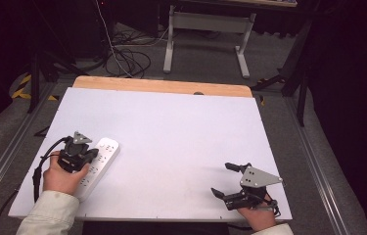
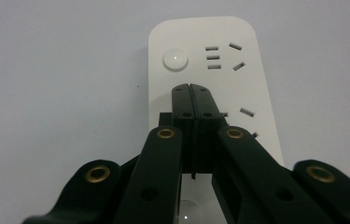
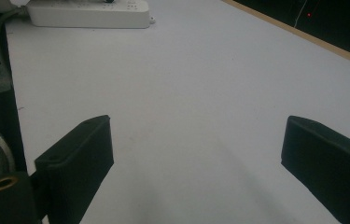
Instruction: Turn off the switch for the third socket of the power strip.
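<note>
Two grippers work over a white table, one in each of the person's hands, and nothing on it is a container. Nearest, at the right front corner, the right gripper lies low over bare board with its jaws spread wide apart and nothing between them; its own view shows the two black pads standing well apart above plain white surface. At the left front, the left hand holds the left gripper over a white power strip, which lies on the table slanting from the near left edge toward the far right. Its jaws are pressed together with nothing clamped, their tips hovering just over or on the strip's face, which of the two I cannot tell, near a round button and the rows of socket slots. A black cable trails from this gripper off the left edge. Between the two grippers the board is open. Farther off runs the table's wooden far edge, then grey floor with loose cables and the white legs of another table.
</note>
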The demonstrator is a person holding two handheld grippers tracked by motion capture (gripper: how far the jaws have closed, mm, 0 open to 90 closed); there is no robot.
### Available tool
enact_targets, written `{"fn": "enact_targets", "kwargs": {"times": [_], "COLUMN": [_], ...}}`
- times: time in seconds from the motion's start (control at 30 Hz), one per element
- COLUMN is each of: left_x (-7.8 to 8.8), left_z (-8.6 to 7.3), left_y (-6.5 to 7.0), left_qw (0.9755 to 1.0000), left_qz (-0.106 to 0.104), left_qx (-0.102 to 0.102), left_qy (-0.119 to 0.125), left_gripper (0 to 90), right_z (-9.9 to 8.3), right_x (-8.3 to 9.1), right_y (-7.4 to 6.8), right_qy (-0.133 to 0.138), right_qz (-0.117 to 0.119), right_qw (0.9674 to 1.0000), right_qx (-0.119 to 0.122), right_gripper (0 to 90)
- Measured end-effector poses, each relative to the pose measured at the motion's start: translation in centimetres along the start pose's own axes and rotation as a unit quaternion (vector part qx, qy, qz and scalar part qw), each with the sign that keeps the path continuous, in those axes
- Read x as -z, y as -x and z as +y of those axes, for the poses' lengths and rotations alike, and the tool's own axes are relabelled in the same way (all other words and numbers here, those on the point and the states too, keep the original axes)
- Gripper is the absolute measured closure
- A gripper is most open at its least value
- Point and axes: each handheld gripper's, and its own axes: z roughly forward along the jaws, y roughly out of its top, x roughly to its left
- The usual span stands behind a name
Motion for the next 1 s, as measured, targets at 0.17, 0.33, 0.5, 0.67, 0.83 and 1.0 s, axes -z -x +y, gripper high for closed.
{"fn": "enact_targets", "kwargs": {"times": [0.17, 0.33, 0.5, 0.67, 0.83, 1.0], "left_x": [0.00, 0.01, -0.06, -0.04, 0.01, 0.36], "left_z": [-0.01, -0.11, -0.26, -0.43, -0.42, -0.55], "left_y": [0.00, 0.02, -0.14, -0.23, -0.23, -0.05], "left_qw": [1.0000, 1.0000, 0.9999, 0.9999, 0.9999, 0.9997], "left_qz": [0.000, 0.003, 0.001, -0.001, -0.001, -0.001], "left_qx": [0.004, 0.009, 0.011, 0.010, 0.012, 0.012], "left_qy": [0.000, 0.003, 0.004, 0.008, 0.009, 0.023], "left_gripper": [90.0, 90.0, 90.0, 90.0, 90.0, 90.0], "right_z": [-0.02, -0.05, -0.05, -0.03, -0.06, -0.07], "right_x": [0.07, 0.08, 0.12, 0.14, 0.07, -0.02], "right_y": [0.02, 0.05, 0.05, 0.01, 0.04, 0.13], "right_qy": [0.000, 0.000, 0.002, 0.003, -0.001, -0.002], "right_qz": [0.000, 0.000, 0.000, -0.001, 0.000, -0.001], "right_qw": [1.0000, 1.0000, 1.0000, 1.0000, 1.0000, 1.0000], "right_qx": [0.000, 0.000, -0.001, 0.000, 0.001, 0.001], "right_gripper": [9.5, 9.5, 9.5, 9.4, 9.4, 9.3]}}
